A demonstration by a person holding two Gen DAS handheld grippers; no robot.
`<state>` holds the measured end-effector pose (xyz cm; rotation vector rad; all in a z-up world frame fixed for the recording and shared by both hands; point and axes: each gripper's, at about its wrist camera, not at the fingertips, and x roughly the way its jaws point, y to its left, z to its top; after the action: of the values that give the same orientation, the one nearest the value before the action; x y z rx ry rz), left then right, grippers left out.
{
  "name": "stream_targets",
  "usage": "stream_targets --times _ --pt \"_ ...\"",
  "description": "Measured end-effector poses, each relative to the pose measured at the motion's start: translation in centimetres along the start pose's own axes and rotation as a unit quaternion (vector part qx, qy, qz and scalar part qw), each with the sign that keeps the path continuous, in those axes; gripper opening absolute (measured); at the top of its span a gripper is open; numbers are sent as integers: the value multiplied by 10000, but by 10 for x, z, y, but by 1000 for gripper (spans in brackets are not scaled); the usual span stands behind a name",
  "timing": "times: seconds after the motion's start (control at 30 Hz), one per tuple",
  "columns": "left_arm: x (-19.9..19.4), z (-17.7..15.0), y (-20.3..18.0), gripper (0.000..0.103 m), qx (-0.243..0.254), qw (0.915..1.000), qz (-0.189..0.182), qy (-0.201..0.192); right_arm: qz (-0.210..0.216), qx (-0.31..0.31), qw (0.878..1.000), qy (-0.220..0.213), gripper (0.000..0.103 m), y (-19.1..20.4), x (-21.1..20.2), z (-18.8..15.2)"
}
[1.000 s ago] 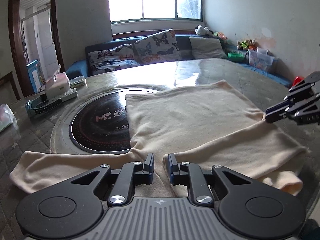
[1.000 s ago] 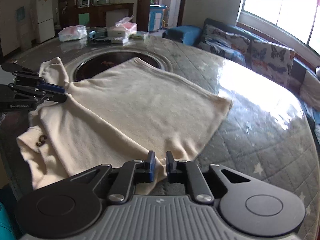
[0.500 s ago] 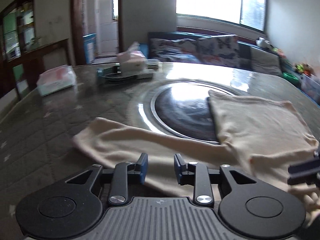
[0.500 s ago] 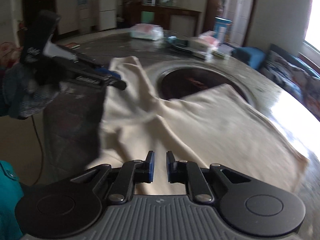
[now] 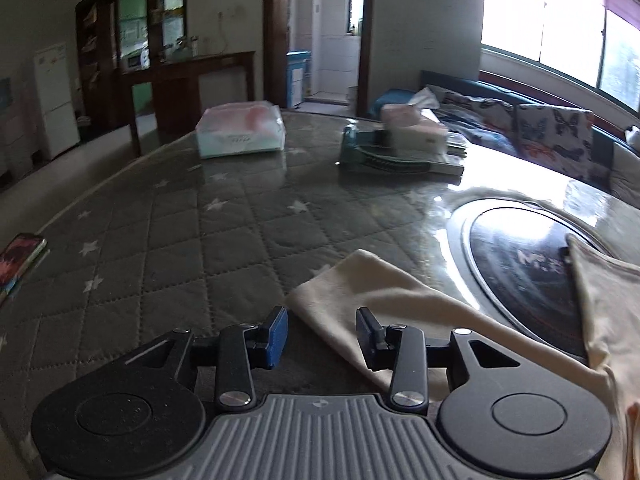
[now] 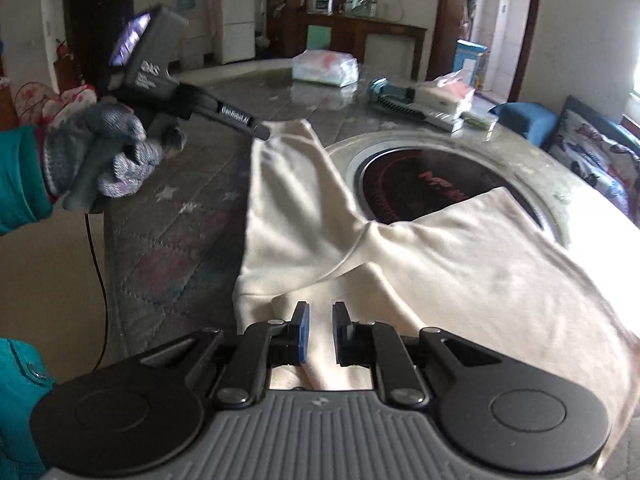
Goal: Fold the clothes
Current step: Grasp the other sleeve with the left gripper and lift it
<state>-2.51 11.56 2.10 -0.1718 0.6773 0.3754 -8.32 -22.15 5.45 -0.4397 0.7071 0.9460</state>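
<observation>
Cream garment (image 6: 420, 264) is lying across the quilted surface (image 5: 180, 240), partly covering a dark inset disc (image 6: 420, 184); left claw (image 5: 322, 330) is gaping at its sleeve end, right claw (image 6: 320, 330) hovering slightly parted above a fold.

free: bare quilted table (image 5: 168, 240) left of cream garment (image 6: 460, 264) | blocked: tissue pack (image 5: 240, 132), tissue box (image 5: 414, 130) beyond it

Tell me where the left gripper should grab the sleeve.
Grip the sleeve at its cuff end, coming in low from the open table side. That end lies flat and free, pointing away from the body, right ahead of the open left gripper.
</observation>
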Motion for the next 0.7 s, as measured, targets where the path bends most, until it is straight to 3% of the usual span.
stream_targets --times 0.2,0.23,0.3,0.43,0.57,0.7 --pt "12 6 9 36 -468 9989 -38 85 -241 147 9995 -145 11 -8 -21 -3" --pt "12 6 10 31 -497 9987 -64 71 -284 185 9993 -167 11 -9 -25 -5" --pt "13 6 11 13 -553 9984 -120 40 -385 265 9987 -210 11 -12 -33 -8" --pt "4 8 10 5 -679 9972 -317 -74 -618 460 9965 -313 11 -19 -48 -15" --pt "-34 12 -17 5 -373 9939 -937 -443 -885 731 9923 -459 11 -29 -67 -26" --pt "-83 9 -64 5 146 9797 -1839 -779 -1116 1153 9850 -629 11 -43 -84 -39"
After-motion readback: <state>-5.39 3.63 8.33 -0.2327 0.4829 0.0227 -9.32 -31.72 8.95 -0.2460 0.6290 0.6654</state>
